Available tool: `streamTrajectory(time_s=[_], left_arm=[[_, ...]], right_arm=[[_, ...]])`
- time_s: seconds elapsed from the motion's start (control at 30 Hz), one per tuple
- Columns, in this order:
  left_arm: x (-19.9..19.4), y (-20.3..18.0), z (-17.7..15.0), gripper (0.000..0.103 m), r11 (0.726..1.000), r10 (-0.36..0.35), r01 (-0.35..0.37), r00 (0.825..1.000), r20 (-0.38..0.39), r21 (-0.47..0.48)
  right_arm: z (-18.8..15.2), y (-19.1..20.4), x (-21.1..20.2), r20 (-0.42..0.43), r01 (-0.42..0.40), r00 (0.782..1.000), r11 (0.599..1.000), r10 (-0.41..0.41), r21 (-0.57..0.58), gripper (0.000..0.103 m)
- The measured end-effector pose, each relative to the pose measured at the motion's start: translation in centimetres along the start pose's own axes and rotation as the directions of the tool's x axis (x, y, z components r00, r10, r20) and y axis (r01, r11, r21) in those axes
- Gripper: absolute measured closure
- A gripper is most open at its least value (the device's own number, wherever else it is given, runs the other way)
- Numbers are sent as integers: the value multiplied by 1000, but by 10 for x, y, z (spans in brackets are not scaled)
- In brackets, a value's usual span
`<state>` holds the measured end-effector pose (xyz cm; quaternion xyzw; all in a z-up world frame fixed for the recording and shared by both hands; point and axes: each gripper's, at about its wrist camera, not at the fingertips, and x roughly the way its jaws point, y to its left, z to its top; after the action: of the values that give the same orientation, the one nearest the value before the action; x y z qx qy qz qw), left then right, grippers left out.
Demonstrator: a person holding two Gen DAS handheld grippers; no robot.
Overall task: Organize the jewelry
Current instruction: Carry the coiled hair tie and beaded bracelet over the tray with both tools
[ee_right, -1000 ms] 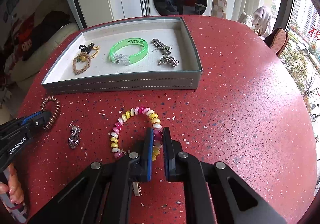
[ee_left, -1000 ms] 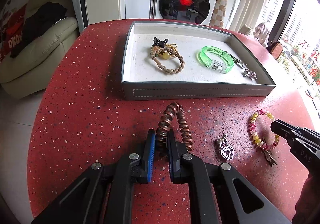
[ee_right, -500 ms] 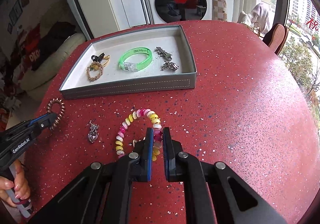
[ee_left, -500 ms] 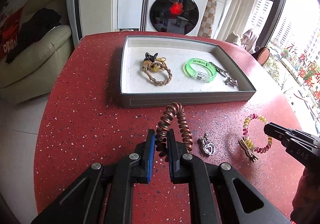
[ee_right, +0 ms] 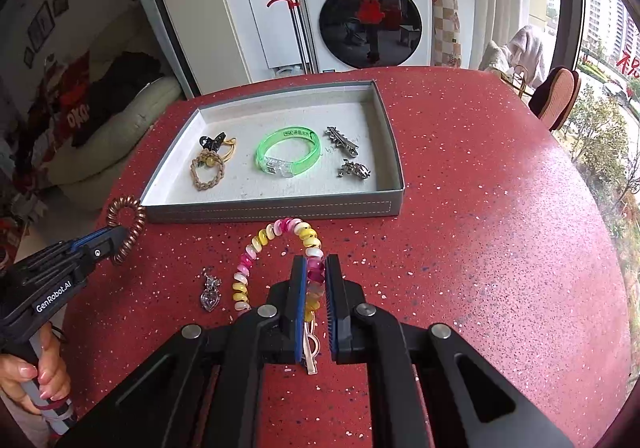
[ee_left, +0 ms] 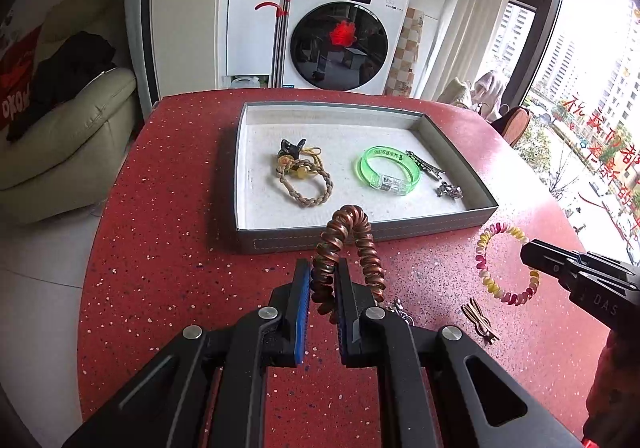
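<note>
My left gripper (ee_left: 323, 266) is shut on a copper spiral bracelet (ee_left: 352, 222), held in the air in front of the grey tray (ee_left: 360, 238); it also shows in the right wrist view (ee_right: 128, 230). My right gripper (ee_right: 315, 262) is shut on a pink-and-yellow spiral bracelet (ee_right: 276, 236), lifted off the red table; it also shows in the left wrist view (ee_left: 496, 284). The tray (ee_right: 280, 206) holds a braided cord bracelet (ee_left: 306, 184), a green bangle (ee_left: 386, 170) and two silver brooches (ee_right: 352, 168).
A silver heart pendant (ee_right: 209, 294) and a beige hair clip (ee_right: 310, 346) lie on the red speckled table (ee_right: 480, 248) in front of the tray. A cream sofa (ee_left: 68, 144) stands left of the table and a washing machine (ee_left: 340, 36) behind it.
Both grippers have risen and drawn back with their bracelets; the tray now appears farther away. The pink-and-yellow bracelet has left the table. The pendant and hair clip stay put.
</note>
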<state>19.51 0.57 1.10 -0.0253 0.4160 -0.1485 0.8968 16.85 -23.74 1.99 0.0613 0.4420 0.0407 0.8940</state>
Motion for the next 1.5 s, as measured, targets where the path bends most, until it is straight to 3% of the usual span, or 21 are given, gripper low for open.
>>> streamTrajectory(time_s=[0.6, 1.1, 1.5], left_arm=[[19, 4, 53, 73, 998, 43, -44, 998, 46, 32], [82, -4, 96, 73, 993, 109, -109, 994, 2, 38], [130, -4, 94, 73, 985, 169, -165, 984, -65, 53]], right_arm=[[62, 1, 21, 37, -39, 999, 999, 38, 9, 93], [104, -19, 70, 23, -25, 999, 997, 23, 75, 93], [112, -34, 115, -10, -1, 1000, 991, 2, 131, 93]])
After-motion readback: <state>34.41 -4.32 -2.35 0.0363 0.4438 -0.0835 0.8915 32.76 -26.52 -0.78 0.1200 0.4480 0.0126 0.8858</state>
